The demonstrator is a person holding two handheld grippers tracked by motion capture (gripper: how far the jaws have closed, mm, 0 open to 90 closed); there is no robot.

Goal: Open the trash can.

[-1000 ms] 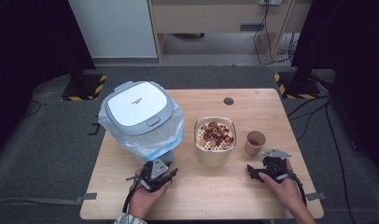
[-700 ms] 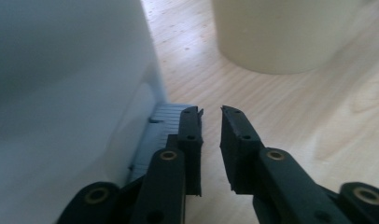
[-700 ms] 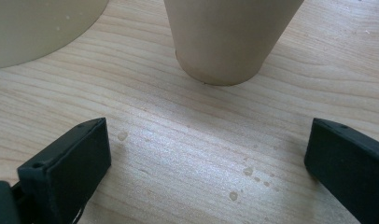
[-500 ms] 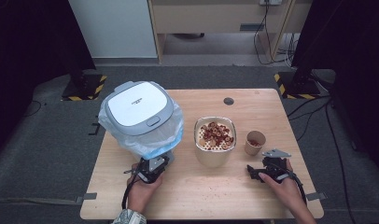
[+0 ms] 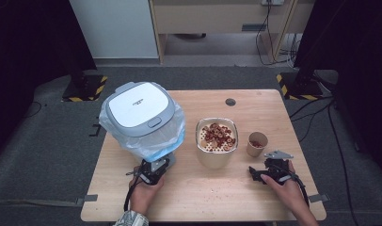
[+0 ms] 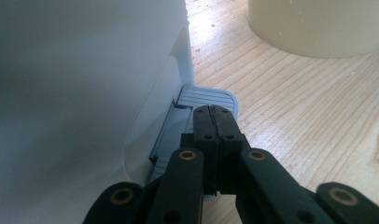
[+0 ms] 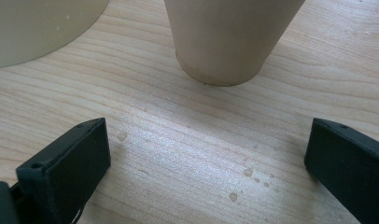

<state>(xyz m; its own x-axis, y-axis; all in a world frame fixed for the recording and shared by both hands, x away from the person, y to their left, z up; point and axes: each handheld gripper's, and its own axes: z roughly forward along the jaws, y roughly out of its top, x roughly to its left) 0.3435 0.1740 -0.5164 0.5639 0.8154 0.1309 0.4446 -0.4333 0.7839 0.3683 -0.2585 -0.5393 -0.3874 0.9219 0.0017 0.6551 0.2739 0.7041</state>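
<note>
At the bin's foot, just ahead of its tips: left gripper (image 6: 214,112) pressed closed, empty, over the grey pedal (image 6: 211,97) of the bagged bin (image 5: 141,118) | right gripper (image 7: 206,154) spread wide, empty; small paper cup (image 7: 227,35) straight ahead, apart | snack bowl (image 5: 217,148) between both.

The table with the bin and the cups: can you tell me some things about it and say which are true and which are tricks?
1. The bin has its lid shut. True.
2. The left gripper is wide open. False: its jaws are pressed together, just over the bin's grey pedal.
3. The big beige tub is empty. False: it holds brown round pieces.
4. The small paper cup stands upright, to the right of the tub. True.
5. The right gripper is squeezing the small cup. False: its jaws are spread apart and the cup stands ahead of them, untouched.
</note>
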